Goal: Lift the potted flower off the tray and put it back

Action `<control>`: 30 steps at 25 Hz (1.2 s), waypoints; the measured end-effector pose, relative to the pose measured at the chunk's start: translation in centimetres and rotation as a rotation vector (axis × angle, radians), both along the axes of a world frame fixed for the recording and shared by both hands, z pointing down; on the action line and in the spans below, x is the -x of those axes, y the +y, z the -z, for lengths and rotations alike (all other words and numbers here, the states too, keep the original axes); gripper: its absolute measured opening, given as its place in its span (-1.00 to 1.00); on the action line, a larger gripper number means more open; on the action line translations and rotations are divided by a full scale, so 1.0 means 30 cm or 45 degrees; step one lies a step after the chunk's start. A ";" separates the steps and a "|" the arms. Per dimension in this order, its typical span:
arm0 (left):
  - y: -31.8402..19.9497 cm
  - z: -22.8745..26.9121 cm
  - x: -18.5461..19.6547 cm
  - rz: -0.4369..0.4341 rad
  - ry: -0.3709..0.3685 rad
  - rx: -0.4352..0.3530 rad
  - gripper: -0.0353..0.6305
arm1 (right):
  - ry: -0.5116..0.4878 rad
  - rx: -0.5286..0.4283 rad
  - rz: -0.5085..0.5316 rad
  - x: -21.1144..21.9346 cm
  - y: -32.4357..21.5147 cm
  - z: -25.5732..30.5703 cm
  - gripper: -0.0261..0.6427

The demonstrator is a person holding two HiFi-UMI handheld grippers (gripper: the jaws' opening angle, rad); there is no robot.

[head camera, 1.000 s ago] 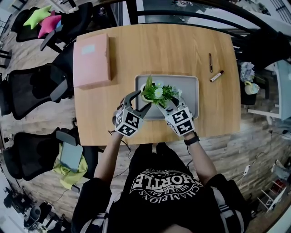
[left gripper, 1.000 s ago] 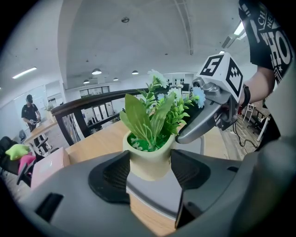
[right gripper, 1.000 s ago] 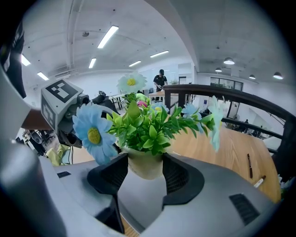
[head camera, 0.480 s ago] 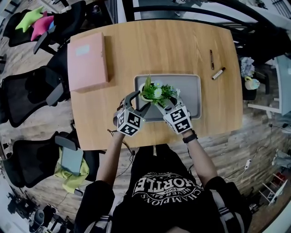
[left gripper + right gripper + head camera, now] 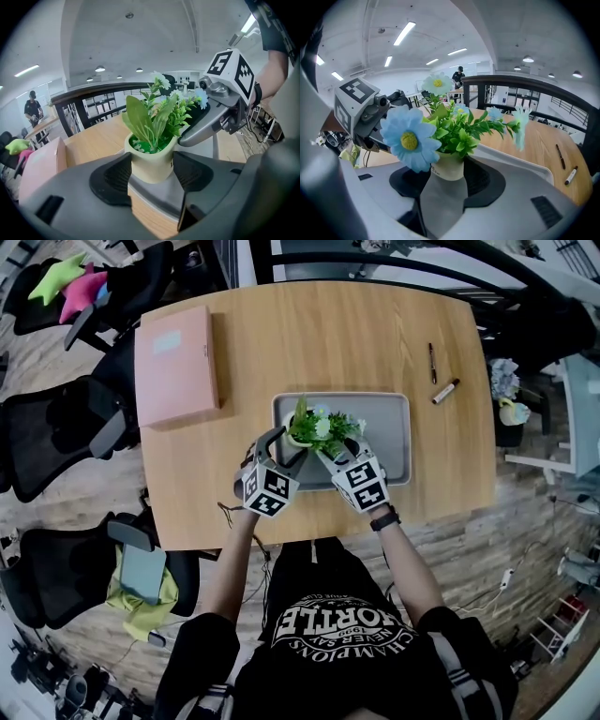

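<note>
On the near left part of the grey tray (image 5: 384,418), the potted flower (image 5: 317,430) stands between both tools. Base looks at or just above the tray floor; contact not clear.

Jaws of the left gripper (image 5: 286,448) stand wide, ribbed pads (image 5: 112,180) pressed on the cream pot's two sides. Jaws of the right gripper (image 5: 330,456) have just been closing, pot between them, tips against its sides below the blue bloom.

Step in hand, by my reading: the set-down. Keep pot upright and lower both hands evenly. Let the base settle flat inside the rim, not on it. Then open one side at a time and back out low, clear of the leaves.
</note>
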State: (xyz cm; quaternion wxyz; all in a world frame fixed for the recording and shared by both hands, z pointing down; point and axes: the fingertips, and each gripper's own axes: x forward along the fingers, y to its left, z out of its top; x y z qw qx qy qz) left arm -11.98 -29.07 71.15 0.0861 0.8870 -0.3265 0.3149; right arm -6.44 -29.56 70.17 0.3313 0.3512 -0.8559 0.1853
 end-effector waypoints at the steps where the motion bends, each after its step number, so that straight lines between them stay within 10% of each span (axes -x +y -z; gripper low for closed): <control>1: 0.002 -0.003 0.003 0.010 0.003 0.002 -0.02 | -0.001 0.000 0.004 0.003 0.001 -0.002 -0.22; 30: 0.318 0.018 0.026 0.457 0.163 0.180 0.05 | -0.106 0.033 -0.246 -0.159 0.279 0.095 -0.27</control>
